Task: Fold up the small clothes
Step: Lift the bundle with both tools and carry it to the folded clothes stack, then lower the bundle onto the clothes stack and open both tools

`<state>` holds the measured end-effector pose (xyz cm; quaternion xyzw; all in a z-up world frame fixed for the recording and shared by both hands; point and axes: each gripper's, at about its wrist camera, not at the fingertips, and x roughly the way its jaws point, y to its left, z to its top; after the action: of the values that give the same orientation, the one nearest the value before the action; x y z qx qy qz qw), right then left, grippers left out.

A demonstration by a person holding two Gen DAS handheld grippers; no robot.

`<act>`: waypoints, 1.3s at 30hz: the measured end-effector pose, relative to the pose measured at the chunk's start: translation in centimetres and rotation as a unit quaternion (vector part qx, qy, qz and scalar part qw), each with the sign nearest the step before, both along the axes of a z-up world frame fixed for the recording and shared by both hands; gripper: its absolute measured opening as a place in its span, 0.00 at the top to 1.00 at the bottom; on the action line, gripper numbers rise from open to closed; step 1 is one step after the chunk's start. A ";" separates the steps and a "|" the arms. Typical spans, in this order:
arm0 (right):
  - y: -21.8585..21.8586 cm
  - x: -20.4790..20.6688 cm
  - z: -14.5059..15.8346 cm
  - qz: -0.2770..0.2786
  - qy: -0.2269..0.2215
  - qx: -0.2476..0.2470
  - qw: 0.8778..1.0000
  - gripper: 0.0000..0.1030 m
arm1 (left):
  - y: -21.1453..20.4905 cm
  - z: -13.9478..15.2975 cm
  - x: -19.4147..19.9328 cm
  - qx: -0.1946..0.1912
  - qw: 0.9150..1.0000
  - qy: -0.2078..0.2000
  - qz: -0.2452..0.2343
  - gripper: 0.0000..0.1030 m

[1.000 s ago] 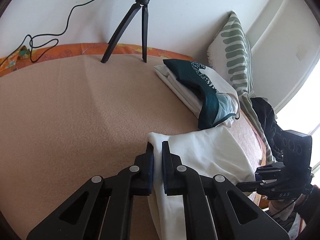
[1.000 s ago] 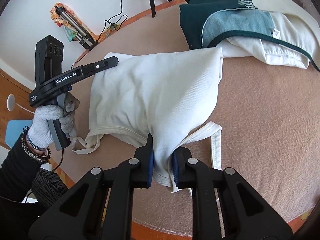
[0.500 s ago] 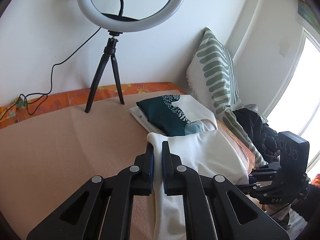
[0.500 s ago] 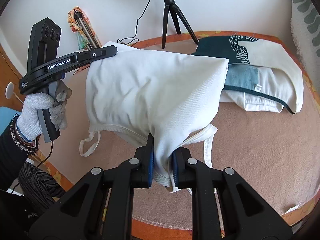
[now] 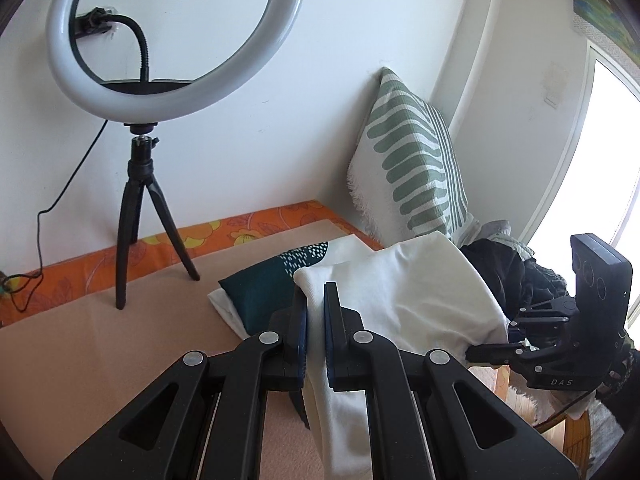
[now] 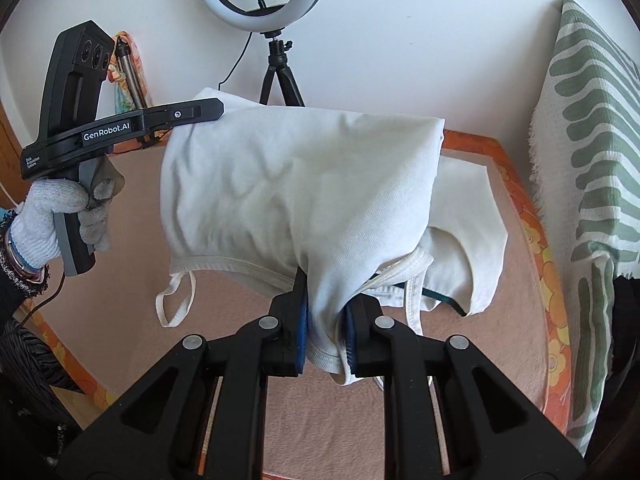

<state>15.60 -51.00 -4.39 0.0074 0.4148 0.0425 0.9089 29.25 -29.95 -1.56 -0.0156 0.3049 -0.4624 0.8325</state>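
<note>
The white garment [image 6: 288,184] is held clear of the tan blanket [image 6: 472,344], stretched between the two tools and sagging in the middle. It reads as light, soft, thin knit cloth: it drapes, creases easily and has no stiffness of its own, so it should hold a shape only while tensioned or laid flat. Thin straps [image 6: 176,300] hang loose from the near edge and are likely to snag or tuck under during a fold.

Hold points: the hemmed edges and corners are the best places to take hold. The right gripper [image 6: 325,332] is clenched on a bunched section of the near hem. The left gripper [image 5: 315,332] is clamped on a thin edge at the garment's far left corner, with cloth trailing down between its fingers.

View differences:
- The right wrist view shows the full spread of the garment, the straps, the gloved hand [image 6: 56,220] holding the left tool, and a white piece lying on the blanket at right.
- The left wrist view shows the folded stack [image 5: 264,284] with its dark teal piece beyond the garment, a dark clothes heap [image 5: 504,268] at far right, and the right tool side-on.
- The ring light [image 5: 168,40] and striped pillow [image 5: 416,168] appear in both.
</note>
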 end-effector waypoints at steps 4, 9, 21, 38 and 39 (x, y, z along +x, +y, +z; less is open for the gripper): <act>-3.1 1.5 0.6 -0.006 -0.001 -0.026 1.000 0.85 | -3.2 -0.1 1.2 -0.004 1.000 -0.007 0.002 0.95; -6.7 4.5 0.2 -0.008 0.006 -0.035 0.999 0.85 | -6.4 -1.2 3.5 -0.007 1.000 -0.005 0.013 0.95; -10.9 9.8 -5.1 0.015 0.049 0.027 0.998 0.85 | -9.3 -6.0 7.4 0.043 0.997 -0.003 0.068 0.95; -12.2 4.4 -5.5 -0.094 0.096 -0.021 0.991 0.55 | -7.8 -3.1 3.9 0.099 0.989 -0.054 0.096 0.39; -12.1 4.0 -5.1 -0.098 0.088 -0.017 0.991 0.55 | -7.7 -2.7 3.3 0.099 0.989 -0.056 0.093 0.37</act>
<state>19.56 -63.12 -9.45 0.0367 0.4910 -0.0547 0.8687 32.51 -37.60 -4.23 0.0638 0.2994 -0.3505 0.8851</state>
